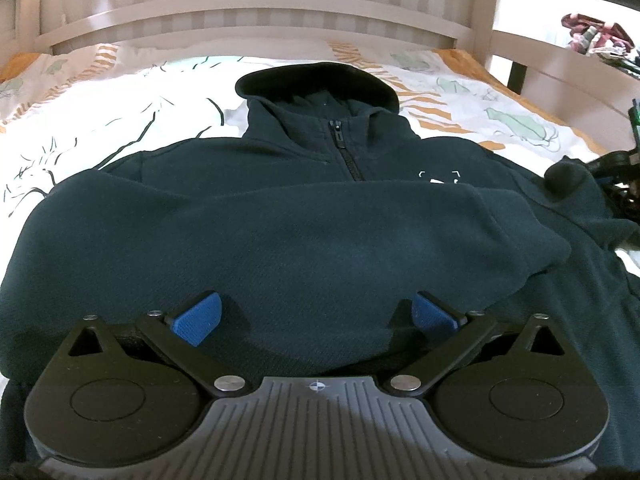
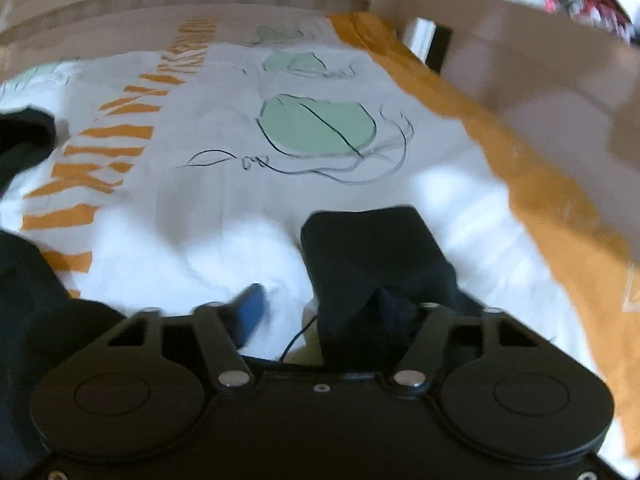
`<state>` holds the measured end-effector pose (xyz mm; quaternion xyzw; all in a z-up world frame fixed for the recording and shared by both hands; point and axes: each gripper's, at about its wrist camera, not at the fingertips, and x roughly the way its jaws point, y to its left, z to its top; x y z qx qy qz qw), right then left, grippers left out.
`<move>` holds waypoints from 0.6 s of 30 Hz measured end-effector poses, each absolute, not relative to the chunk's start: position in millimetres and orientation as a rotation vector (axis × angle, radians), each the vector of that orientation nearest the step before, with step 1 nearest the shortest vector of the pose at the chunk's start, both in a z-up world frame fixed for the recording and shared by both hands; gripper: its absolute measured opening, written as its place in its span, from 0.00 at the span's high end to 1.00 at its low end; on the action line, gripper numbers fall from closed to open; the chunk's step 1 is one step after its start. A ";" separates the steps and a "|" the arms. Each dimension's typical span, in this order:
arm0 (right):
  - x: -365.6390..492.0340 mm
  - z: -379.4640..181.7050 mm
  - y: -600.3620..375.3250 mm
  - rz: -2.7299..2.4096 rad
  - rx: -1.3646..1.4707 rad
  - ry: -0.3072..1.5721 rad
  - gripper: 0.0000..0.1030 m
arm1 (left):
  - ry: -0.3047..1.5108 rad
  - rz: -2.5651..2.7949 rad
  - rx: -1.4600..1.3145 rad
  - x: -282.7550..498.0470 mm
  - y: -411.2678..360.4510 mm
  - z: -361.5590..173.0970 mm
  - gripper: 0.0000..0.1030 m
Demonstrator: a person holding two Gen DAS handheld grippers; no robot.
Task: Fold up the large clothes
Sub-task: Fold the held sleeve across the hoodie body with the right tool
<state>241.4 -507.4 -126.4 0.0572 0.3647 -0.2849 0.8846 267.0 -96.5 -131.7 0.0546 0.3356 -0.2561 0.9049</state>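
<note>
A dark navy zip hoodie lies face up on the bed, hood toward the headboard, with one sleeve folded across its chest. My left gripper is open and low over the hoodie's lower front, its blue pads wide apart on the fabric. In the blurred right wrist view, my right gripper stands open over the hoodie's other sleeve cuff, which lies between the fingers and hides the right pad. The left blue pad is apart from the cuff. The hoodie's body shows at the left edge.
The bed has a white sheet with orange stripes, green leaf prints and an orange border. A pale wooden headboard and side rail bound it. Colourful clothes lie beyond the rail at the right.
</note>
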 end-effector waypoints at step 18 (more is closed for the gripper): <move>157.9 32.6 -402.5 -0.207 0.262 0.329 0.77 | 0.733 -0.544 0.097 273.0 -94.8 -125.9 0.00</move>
